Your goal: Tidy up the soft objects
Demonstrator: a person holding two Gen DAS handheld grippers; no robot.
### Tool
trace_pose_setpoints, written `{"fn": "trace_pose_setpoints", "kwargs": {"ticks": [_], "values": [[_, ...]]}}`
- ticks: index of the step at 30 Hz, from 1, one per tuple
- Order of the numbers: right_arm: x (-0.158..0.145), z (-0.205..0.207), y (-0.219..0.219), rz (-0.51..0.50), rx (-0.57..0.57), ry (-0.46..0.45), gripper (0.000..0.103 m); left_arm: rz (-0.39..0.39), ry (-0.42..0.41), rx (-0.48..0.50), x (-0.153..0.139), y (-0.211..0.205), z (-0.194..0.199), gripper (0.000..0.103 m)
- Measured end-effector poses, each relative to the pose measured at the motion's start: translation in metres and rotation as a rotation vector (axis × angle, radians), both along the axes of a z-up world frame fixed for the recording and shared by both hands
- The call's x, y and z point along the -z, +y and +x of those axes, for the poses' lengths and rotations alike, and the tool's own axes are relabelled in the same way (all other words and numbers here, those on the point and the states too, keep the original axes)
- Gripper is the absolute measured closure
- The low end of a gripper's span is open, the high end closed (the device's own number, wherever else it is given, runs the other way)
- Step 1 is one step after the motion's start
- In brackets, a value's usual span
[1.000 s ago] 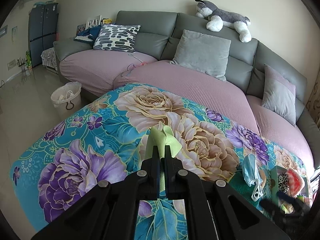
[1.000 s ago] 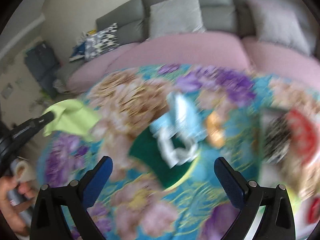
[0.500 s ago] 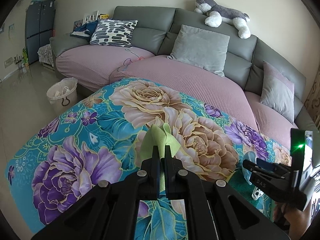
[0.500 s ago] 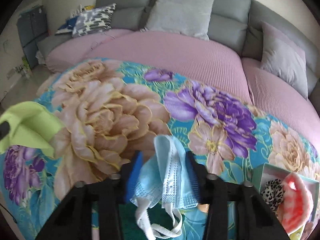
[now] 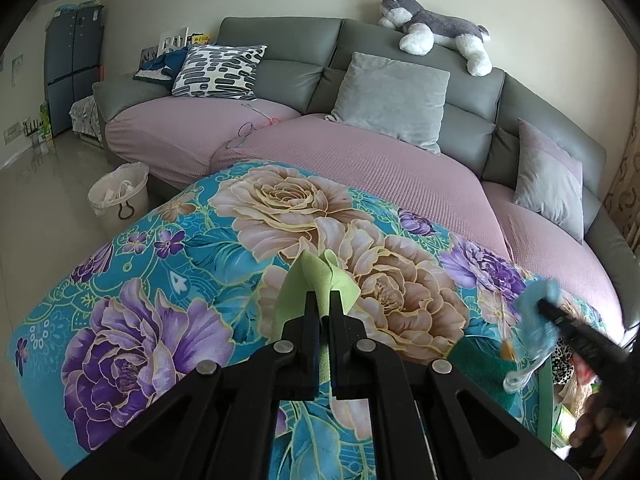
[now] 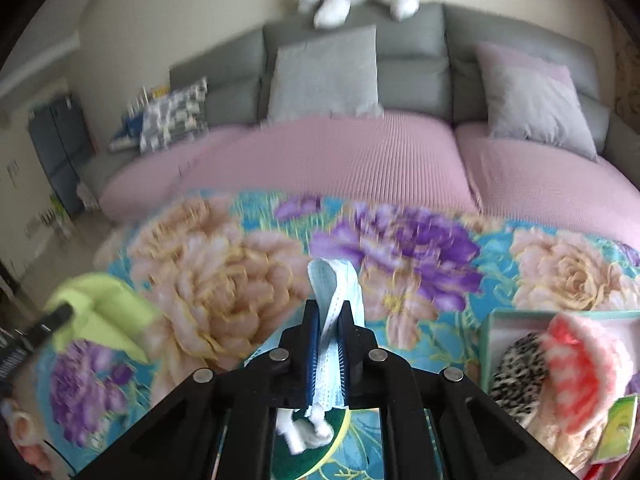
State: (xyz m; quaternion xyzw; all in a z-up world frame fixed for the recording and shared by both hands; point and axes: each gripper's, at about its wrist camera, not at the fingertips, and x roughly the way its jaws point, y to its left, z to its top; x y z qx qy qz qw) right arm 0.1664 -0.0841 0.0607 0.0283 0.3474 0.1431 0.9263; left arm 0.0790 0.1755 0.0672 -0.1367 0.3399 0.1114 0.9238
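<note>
Left claw (image 5: 325, 305): clamped on green cloth (image 5: 316, 276), above floral bench (image 5: 168, 272).
Right claw (image 6: 329, 314): clamped on blue face mask (image 6: 336, 284).

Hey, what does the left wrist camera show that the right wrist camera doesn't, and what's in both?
Only the left wrist view shows the white basket on the floor and the left claw shut on the green cloth. Only the right wrist view shows the inside of the box, with a spotted item and a pink item, and the right claw shut on the blue mask. Both show the flowered tablecloth, sofa and toy dog.
</note>
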Motion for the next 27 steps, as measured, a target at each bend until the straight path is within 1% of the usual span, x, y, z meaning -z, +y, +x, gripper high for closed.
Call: {"fn": "trace_pose_setpoints", "kwargs": {"ticks": [5, 8, 9, 11, 13, 14, 17, 19, 21, 23, 25, 27], "values": [[-0.035, -0.02, -0.012, 0.044, 0.019, -0.092, 0.094, 0.012, -0.013, 0.016, -0.005, -0.008, 0.0, 0.1], [-0.054, -0.034, -0.02, 0.107, 0.02, -0.159, 0.094, 0.018, -0.018, 0.027, -0.007, -0.013, 0.0, 0.1], [-0.058, -0.036, -0.021, 0.103, 0.016, -0.169, 0.094, 0.019, -0.02, 0.031, -0.008, -0.014, -0.001, 0.1], [-0.061, -0.036, -0.022, 0.088, 0.026, -0.157, 0.094, 0.023, -0.021, 0.036, -0.009, -0.017, -0.001, 0.1], [-0.068, -0.038, -0.027, 0.127, 0.016, -0.163, 0.094, 0.023, -0.025, 0.039, -0.01, -0.019, -0.001, 0.1], [-0.074, -0.041, -0.028, 0.141, 0.01, -0.179, 0.094, 0.023, -0.025, 0.041, -0.01, -0.02, 0.0, 0.1], [-0.096, -0.053, -0.028, 0.135, -0.002, -0.25, 0.094, 0.026, -0.025, 0.046, -0.011, -0.021, 0.0, 0.1], [-0.106, -0.059, -0.029, 0.154, -0.015, -0.282, 0.094, 0.025, -0.024, 0.044, -0.01, -0.021, 0.0, 0.1], [-0.103, -0.058, -0.025, 0.144, -0.021, -0.264, 0.094, 0.027, -0.014, 0.042, -0.009, -0.022, 0.001, 0.1], [-0.092, -0.051, -0.02, 0.147, -0.033, -0.214, 0.094, 0.031, 0.004, 0.041, -0.005, -0.022, 0.003, 0.1], [-0.082, -0.048, -0.018, 0.157, -0.042, -0.182, 0.094, 0.045, 0.031, 0.055, 0.002, -0.025, 0.008, 0.1], [-0.074, -0.047, -0.015, 0.139, -0.041, -0.156, 0.094, 0.049, 0.073, 0.083, 0.013, -0.031, 0.015, 0.1]]}}
